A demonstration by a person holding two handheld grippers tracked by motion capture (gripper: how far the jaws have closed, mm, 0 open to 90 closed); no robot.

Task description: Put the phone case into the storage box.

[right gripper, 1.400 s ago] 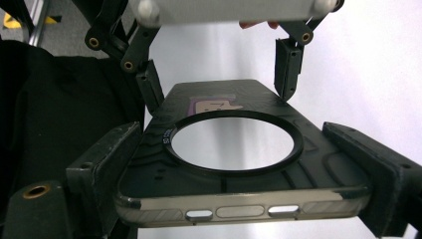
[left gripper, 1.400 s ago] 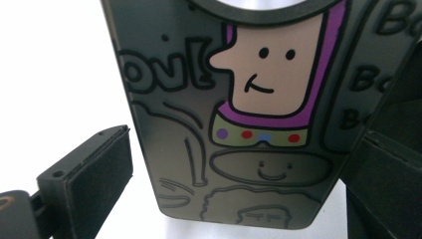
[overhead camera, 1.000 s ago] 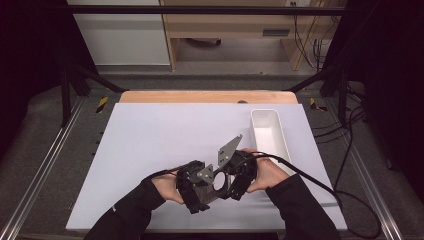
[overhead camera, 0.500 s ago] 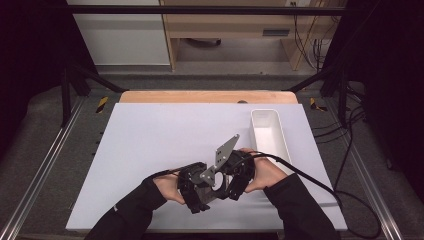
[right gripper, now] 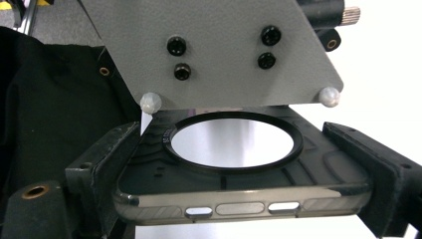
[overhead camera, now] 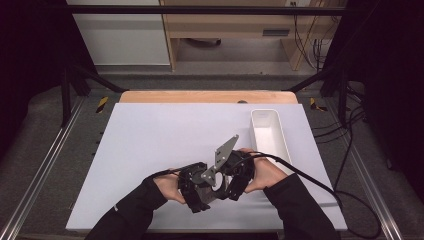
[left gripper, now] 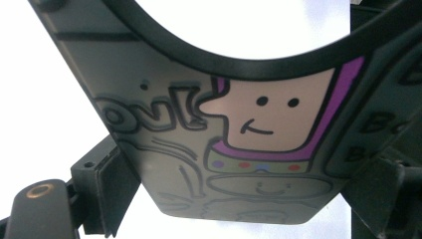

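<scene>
High view: both grippers meet low on the white table (overhead camera: 150, 150), the left gripper (overhead camera: 195, 187) and the right gripper (overhead camera: 235, 175) almost touching, with a phone case (overhead camera: 212, 179) held between them above the near part of the table, though from here the case is mostly hidden under the black bodies and the grey plate (overhead camera: 225, 152) that slants up from the right gripper. A white tray (overhead camera: 270, 132) stands just beyond and to the right of the hands, near but not touching them; a black cable (overhead camera: 310, 180) trails from the right gripper across the table's right edge. Left gripper view brings the phone case (left gripper: 239, 144) close: its clear back bears a cartoon, a pale square face with two dot eyes and a crooked smile, a purple border, a row of coloured dots beneath, and outlined letters to the left that I cannot read with certainty; a black ring curves across the top. The left jaws sit against the case's two sides, clamped on it. Right gripper view shows the phone case (right gripper: 239, 194) edge-on, with button cut-outs along its glossy rim and the round black ring (right gripper: 231, 142) inside, the right jaws pressed on its two ends; another grey plate (right gripper: 214, 50) with four black screws hangs above it.
</scene>
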